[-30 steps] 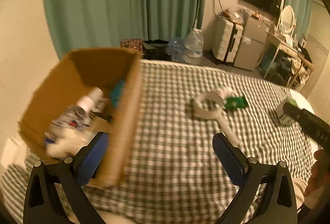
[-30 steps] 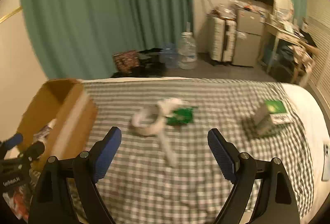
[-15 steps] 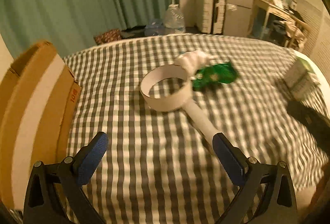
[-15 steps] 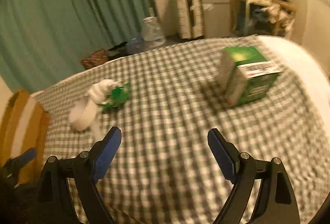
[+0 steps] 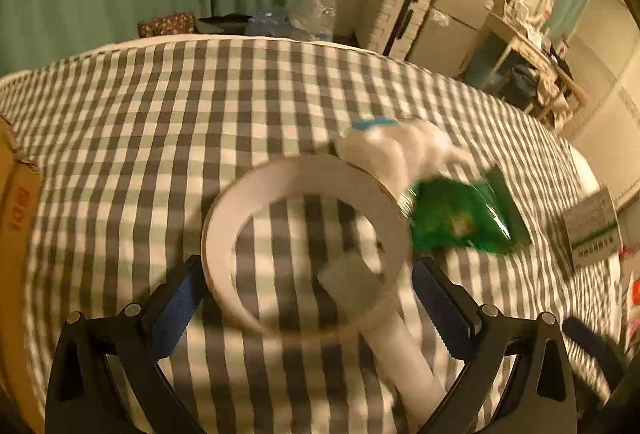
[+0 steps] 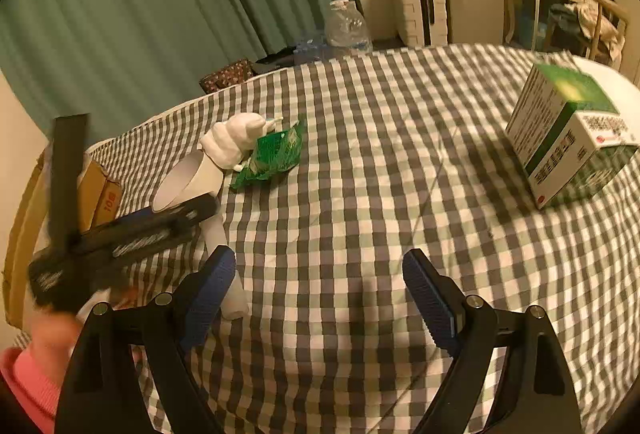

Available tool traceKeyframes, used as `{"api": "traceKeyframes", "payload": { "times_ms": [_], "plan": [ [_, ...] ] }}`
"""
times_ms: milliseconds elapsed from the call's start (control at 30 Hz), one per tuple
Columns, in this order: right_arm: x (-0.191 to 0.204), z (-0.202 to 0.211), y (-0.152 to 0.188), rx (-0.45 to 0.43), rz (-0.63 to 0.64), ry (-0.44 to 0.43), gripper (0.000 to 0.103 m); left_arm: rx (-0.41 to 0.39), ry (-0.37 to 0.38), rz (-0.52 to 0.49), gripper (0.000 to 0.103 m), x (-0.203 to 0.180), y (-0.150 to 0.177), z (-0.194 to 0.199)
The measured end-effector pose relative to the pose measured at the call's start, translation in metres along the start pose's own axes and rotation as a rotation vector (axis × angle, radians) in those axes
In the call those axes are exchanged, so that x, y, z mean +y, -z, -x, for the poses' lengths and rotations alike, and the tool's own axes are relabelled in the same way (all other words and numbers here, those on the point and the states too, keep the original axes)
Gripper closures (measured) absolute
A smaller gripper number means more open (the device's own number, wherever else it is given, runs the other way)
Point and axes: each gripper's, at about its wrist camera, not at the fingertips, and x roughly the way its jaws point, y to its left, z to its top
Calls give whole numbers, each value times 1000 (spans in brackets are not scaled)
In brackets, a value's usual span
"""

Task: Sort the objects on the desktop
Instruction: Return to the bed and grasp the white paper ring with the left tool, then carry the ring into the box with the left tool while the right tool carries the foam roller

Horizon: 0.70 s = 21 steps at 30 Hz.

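A white ring-shaped object with a handle (image 5: 304,242) lies on the checked cloth. My left gripper (image 5: 310,294) is open, its blue pads on either side of the ring, close above it. A white soft toy (image 5: 396,150) and a green packet (image 5: 456,222) lie just beyond the ring; both also show in the right wrist view, the toy (image 6: 236,138) and packet (image 6: 272,154). My right gripper (image 6: 320,286) is open and empty over bare cloth. A green-and-white box (image 6: 568,130) stands far right of it.
A cardboard box (image 6: 24,234) stands at the left edge of the cloth. The left gripper's body (image 6: 120,234) crosses the right wrist view at left. Beyond the cloth are green curtains, a water bottle (image 6: 346,26), a suitcase and cabinets.
My left gripper has swung away from the cardboard box and come down close around the white ring. My right gripper has turned right, toward the green-and-white box.
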Motion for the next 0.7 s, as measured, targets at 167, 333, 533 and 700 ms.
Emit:
{"api": "traceKeyframes", "payload": {
  "times_ms": [167, 333, 533, 700],
  "plan": [
    [16, -11, 2, 16, 59, -8, 17, -31, -45, -5, 20, 20, -2, 18],
    [63, -36, 0, 37, 224, -59, 18, -49, -124, 40, 20, 40, 11, 63],
    [95, -73, 5, 124, 316, -14, 56, -93, -191, 67, 20, 45, 19, 107],
    [91, -62, 9, 110, 315, -26, 87, -101, -189, 79, 19, 43, 27, 136]
  ]
}}
